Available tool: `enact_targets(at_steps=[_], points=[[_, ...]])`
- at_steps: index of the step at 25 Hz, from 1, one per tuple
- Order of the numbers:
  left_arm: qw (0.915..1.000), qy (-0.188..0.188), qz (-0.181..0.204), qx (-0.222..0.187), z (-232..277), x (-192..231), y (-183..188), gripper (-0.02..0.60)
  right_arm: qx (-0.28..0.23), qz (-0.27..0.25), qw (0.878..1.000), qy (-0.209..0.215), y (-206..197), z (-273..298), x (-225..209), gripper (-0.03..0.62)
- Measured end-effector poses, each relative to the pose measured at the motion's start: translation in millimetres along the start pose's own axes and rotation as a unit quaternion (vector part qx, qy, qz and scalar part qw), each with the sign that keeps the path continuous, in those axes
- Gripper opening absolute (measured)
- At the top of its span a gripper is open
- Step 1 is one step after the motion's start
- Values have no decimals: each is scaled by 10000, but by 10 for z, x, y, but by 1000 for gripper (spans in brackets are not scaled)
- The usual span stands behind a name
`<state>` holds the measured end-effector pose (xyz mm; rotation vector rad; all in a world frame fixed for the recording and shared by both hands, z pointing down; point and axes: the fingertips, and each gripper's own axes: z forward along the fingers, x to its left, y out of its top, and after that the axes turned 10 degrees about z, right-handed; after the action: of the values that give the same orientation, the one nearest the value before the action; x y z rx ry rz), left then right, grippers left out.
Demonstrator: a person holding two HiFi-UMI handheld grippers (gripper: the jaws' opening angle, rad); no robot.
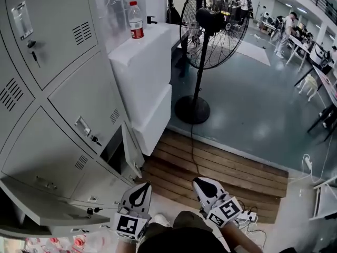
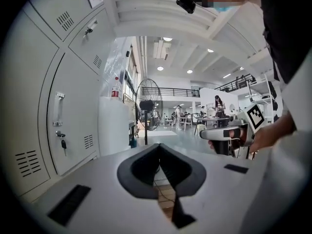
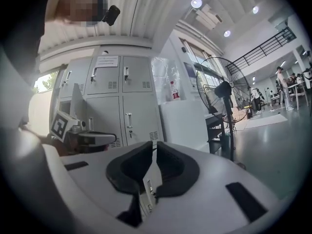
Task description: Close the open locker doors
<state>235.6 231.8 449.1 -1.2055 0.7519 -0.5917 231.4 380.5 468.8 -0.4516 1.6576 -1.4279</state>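
— Although the upper doors [image 1: 52, 30] of the grey lockers [image 1: 31, 141] look shut, how much of the job is left?

— Most of it, by the look. In the head view a narrow door [image 1: 132, 152] in the lower row stands ajar, edge-on beside the white cabinet [image 1: 145, 73]. A wider door [image 1: 37, 207] at bottom left is swung right out.

— And the tools?

— The left hand-held gripper [image 1: 138, 194] and the right hand-held gripper [image 1: 206, 187] hang low by the wooden pallet [image 1: 221, 167]. The left one is near the ajar door, and neither appears to touch anything. Each has its jaws pressed together on nothing.

— What does the next move call for?

— Probably a closed tip pushing the nearer, ajar door home, then the wide one.
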Motion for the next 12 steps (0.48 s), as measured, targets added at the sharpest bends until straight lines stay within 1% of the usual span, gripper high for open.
enact_targets(at_steps=[5, 10, 12], points=[[9999, 27, -69, 77, 70, 146, -98, 9, 80, -109, 9998, 160, 52, 288, -26, 38], [9994, 305, -137, 128, 162, 249, -111, 9, 209, -191, 9984, 498, 142, 495, -98, 38], [9988, 419, -101, 232, 203, 294, -53, 9, 295, -212, 9971, 661, 164, 579, -135, 38]])
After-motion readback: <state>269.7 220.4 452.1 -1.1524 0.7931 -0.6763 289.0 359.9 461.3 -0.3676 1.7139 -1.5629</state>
